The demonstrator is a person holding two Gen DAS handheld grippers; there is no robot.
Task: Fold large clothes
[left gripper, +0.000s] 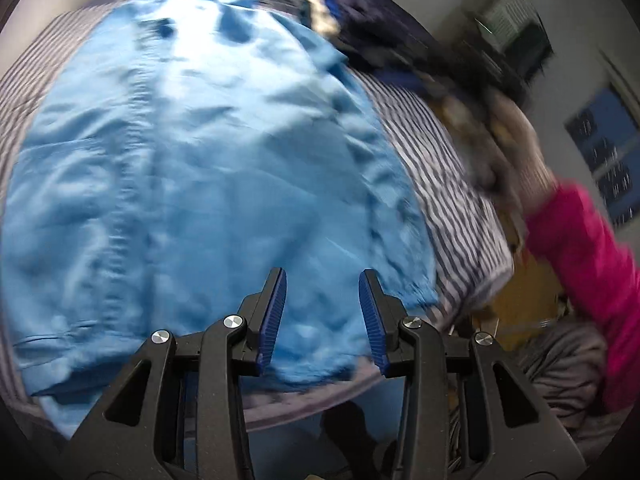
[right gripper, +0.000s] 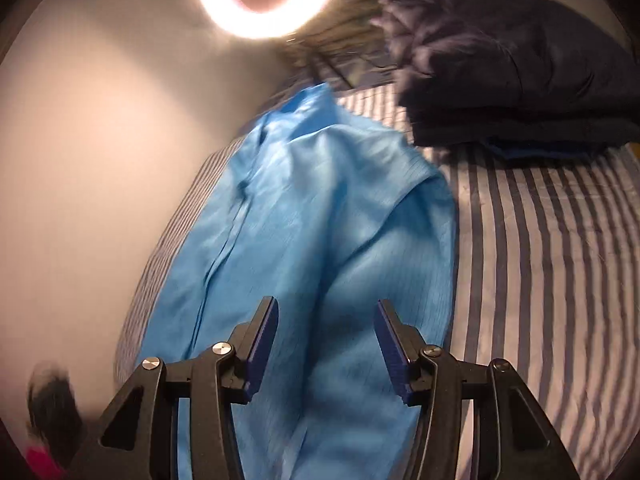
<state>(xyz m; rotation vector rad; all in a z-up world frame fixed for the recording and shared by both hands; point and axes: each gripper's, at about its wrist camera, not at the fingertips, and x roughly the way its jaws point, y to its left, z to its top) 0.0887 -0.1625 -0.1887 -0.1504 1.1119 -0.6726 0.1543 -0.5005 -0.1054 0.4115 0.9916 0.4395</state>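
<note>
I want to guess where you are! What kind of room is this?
Probably a bedroom: a bed with a striped sheet, a light blue garment spread on it, and folded dark clothes stacked nearby.

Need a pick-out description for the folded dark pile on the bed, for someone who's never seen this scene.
Start at the bed with the blue-and-white striped sheet. A bright light-blue thin garment lies spread along it; beyond that garment's far right corner sits the stack of folded navy padded clothes. It is the only dark, thick, already folded bundle on the sheet, with a strip of brighter blue fabric showing at its bottom edge.
</note>
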